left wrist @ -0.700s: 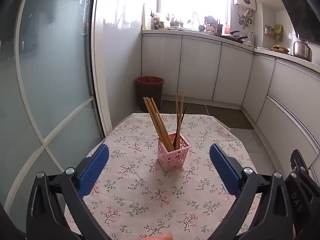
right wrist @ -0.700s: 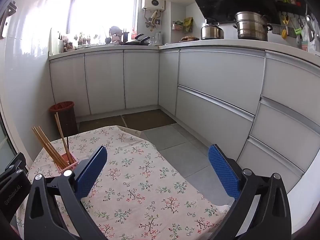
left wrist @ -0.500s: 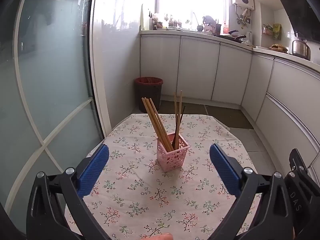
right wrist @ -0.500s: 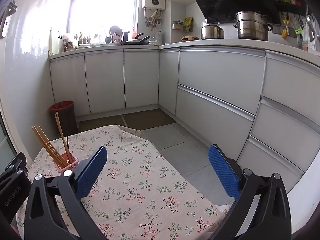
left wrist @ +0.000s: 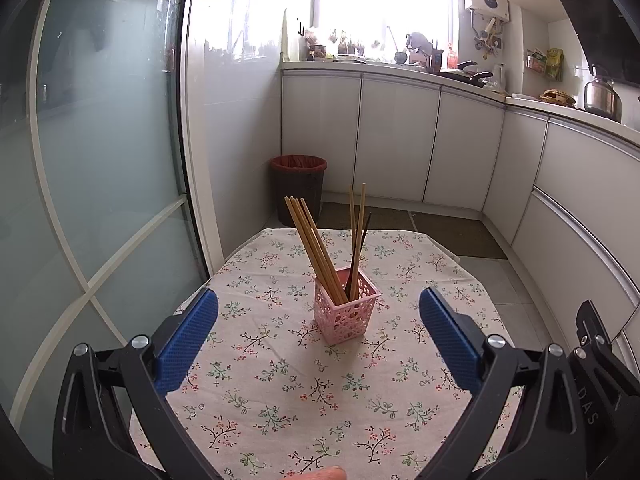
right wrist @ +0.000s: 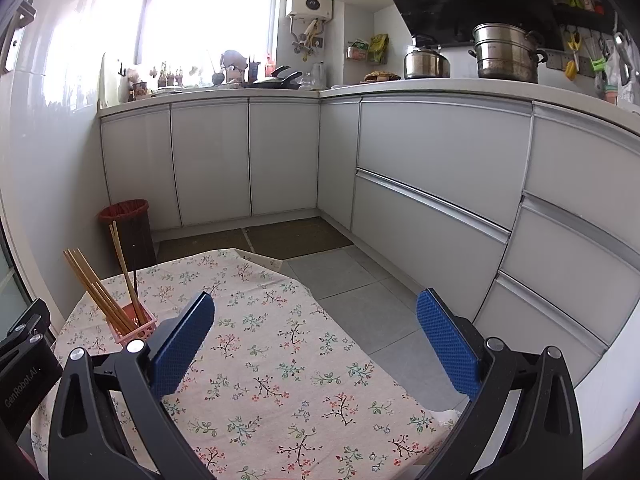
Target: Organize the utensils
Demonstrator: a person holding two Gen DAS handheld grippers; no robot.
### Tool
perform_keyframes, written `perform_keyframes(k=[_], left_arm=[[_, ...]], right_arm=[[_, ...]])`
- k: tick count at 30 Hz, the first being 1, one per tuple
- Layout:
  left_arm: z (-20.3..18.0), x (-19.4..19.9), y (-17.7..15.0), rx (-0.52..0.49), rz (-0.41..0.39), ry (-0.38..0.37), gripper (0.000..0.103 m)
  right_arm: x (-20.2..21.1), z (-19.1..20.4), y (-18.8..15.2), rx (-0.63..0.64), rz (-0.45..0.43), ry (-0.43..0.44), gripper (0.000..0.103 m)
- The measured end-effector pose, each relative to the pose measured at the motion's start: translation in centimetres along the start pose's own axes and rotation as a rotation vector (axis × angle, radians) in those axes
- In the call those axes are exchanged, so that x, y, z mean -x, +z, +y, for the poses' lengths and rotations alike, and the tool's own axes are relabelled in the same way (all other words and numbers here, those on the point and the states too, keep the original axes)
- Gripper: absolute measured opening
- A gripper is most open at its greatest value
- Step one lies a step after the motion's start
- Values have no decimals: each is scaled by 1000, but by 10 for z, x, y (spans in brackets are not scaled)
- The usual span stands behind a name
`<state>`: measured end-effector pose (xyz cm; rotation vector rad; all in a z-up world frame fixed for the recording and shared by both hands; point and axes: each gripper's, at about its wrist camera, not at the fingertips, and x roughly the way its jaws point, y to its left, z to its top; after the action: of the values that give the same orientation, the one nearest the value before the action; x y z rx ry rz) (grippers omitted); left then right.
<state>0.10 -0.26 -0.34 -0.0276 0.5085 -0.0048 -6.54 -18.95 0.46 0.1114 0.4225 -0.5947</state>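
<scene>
Chopsticks point(left wrist: 320, 248) in pink basket point(left wrist: 346, 314): light, stiff, slippery; pinch upper shafts; left gripper point(left wrist: 319, 334), right gripper point(right wrist: 315, 338) both spread, empty

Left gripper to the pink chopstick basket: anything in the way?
Nothing visible. The left gripper is open, and only bare floral tablecloth lies between it and the pink basket. The chopsticks stand inside the basket, leaning left and upright.
</scene>
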Motion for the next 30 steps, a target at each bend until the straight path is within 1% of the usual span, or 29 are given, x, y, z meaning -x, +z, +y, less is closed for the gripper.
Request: perform_keyframes(k=[30], left_arm=[[-1, -2, -1, -5, 9, -3, 96]], right_arm=[[-4, -1, 0, -6, 14, 8, 98]])
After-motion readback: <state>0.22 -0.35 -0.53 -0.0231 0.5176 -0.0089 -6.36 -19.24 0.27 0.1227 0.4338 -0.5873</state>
